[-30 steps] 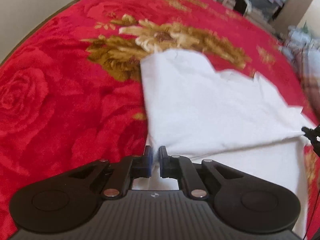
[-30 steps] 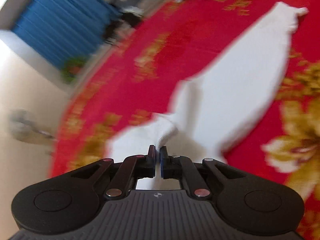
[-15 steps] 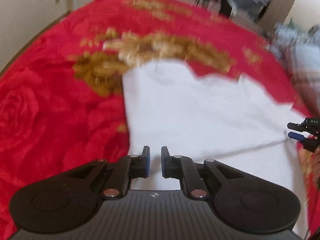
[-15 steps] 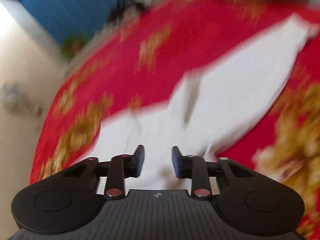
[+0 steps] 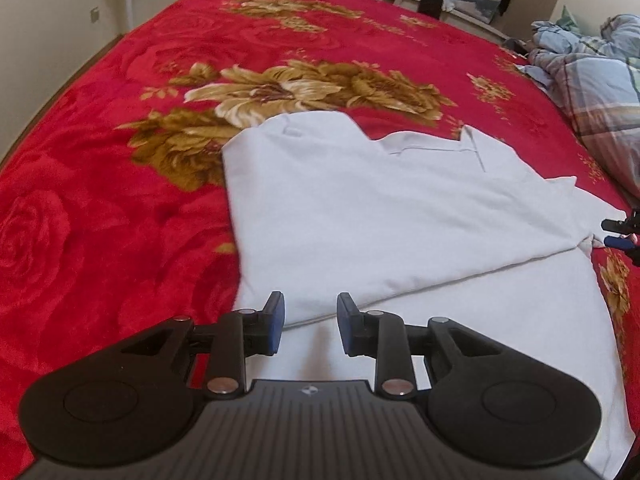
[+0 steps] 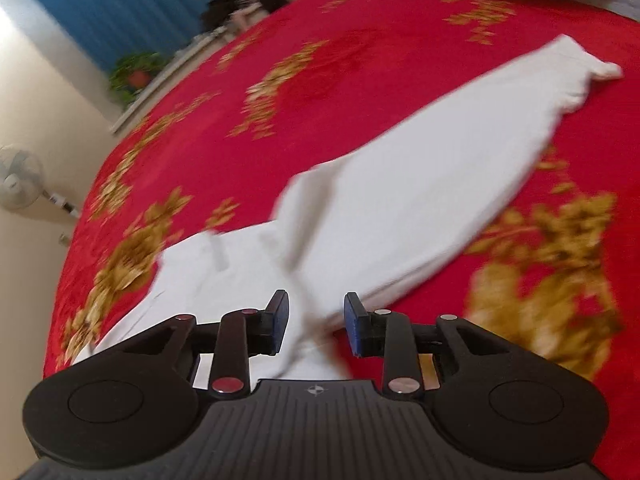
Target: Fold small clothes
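One white shirt (image 5: pixel 360 208) lies flat on one red floral blanket (image 5: pixel 100 200), one side folded over. Two grippers: the left gripper (image 5: pixel 310 322) and the right gripper (image 6: pixel 316 322) both have jaws apart, empty, over the shirt's edge.

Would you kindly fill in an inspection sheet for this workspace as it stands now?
Surface: red blanket with gold flowers, covering a bed.
Job's things: white shirt, lying flat, one layer folded across it; an end stretches away in the right wrist view.
Clutter: plaid bedding at the far right edge.
Grippers: left gripper open over the shirt's near edge; right gripper open, cloth between the jaws, not clamped.
Cables: nothing seen.
Surroundings: cream walls, blue curtain, fan, potted plant.
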The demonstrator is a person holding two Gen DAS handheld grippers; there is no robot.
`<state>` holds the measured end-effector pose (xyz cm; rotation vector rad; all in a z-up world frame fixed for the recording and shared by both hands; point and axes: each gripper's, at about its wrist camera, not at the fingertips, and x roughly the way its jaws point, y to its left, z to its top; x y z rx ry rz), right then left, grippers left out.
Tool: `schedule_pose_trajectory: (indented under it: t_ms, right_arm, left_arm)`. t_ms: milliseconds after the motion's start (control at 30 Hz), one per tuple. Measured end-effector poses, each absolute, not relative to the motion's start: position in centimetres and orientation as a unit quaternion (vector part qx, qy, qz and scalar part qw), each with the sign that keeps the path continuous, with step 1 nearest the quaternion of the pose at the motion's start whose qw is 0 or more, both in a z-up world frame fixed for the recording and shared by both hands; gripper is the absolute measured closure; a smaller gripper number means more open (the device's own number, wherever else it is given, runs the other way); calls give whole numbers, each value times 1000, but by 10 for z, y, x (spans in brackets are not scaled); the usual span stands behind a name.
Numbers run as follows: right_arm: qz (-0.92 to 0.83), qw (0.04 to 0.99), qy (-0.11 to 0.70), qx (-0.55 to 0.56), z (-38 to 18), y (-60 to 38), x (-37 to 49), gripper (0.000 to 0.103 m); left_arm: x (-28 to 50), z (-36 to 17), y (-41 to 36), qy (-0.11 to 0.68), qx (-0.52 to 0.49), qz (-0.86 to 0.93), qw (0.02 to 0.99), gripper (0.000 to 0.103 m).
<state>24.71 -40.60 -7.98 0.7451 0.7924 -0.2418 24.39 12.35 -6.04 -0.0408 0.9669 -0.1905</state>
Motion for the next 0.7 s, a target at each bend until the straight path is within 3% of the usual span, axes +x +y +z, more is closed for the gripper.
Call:
schedule_pose_trajectory:
  t_ms: [167,300,400,500,567,633,700]
  right_arm:
    - [-151,841,376,360,-87,-454,230,71]
    - [-160,835,377,368,-93,-483,218,71]
    - [-165,828,376,381,-94,-501,213,71]
    - [-182,823,370,391,-93,-517,206,71]
    - [-187,815,367,407,-91,-524,202,71]
    - [-180,813,362,420,-86,-528,201,71]
    - [-174,819,351,420,-77,-533,201,71]
  left_arm:
    - [249,-65,118,455,-21,-92,885,71]
    - [259,-90,110,497,20,-77,864,71]
    - [258,-82,100,488,33,-77,869,62]
    - [250,-63,98,455,30,-78,887,62]
    - [236,-44,94,415,52,-73,905,55]
    - [218,-23,94,384,63,-66,919,40]
    - [202,-3,94,369,65,-60,925,33]
